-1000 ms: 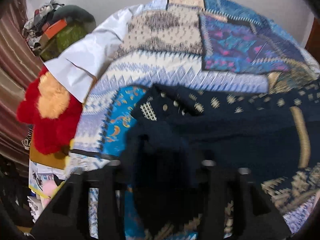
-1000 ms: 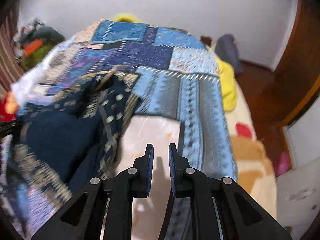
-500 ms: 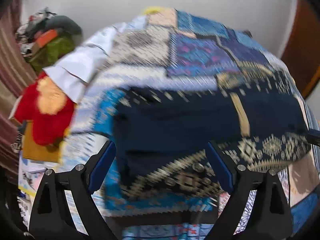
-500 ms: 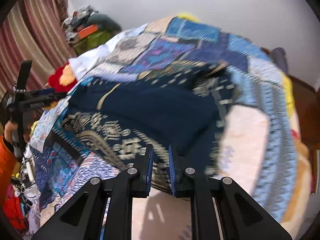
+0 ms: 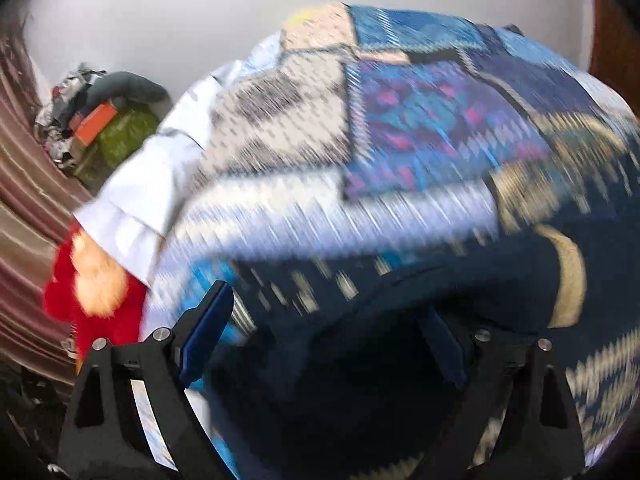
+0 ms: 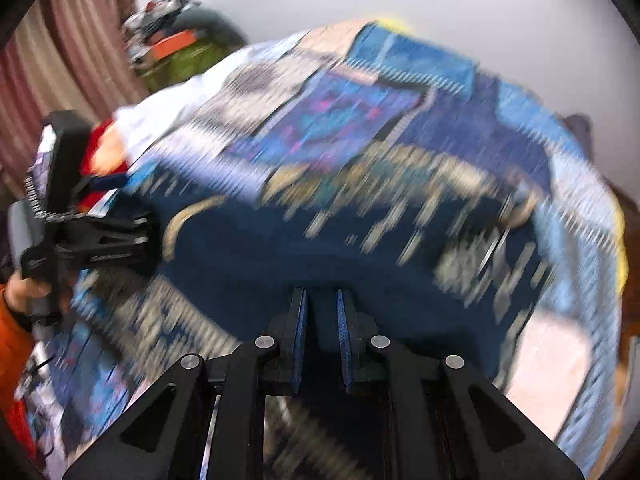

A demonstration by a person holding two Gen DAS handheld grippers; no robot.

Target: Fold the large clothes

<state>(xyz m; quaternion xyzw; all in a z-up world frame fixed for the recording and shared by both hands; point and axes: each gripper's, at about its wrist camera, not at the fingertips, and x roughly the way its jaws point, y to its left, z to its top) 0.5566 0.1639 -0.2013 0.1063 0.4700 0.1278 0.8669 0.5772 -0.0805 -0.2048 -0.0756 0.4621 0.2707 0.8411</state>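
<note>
- The left gripper stands with its blue-padded jaws spread wide; its jaws have just been opening.
- Dark navy garment with tan woven pattern lies between and under the jaws; the blur hides whether the pads touch it.
- It rests on a patchwork bedspread of blue, cream and purple.
- At the left edge: a white cloth, nearer a red plush toy.
- Far left: a pile of clutter against a striped curtain.
</note>
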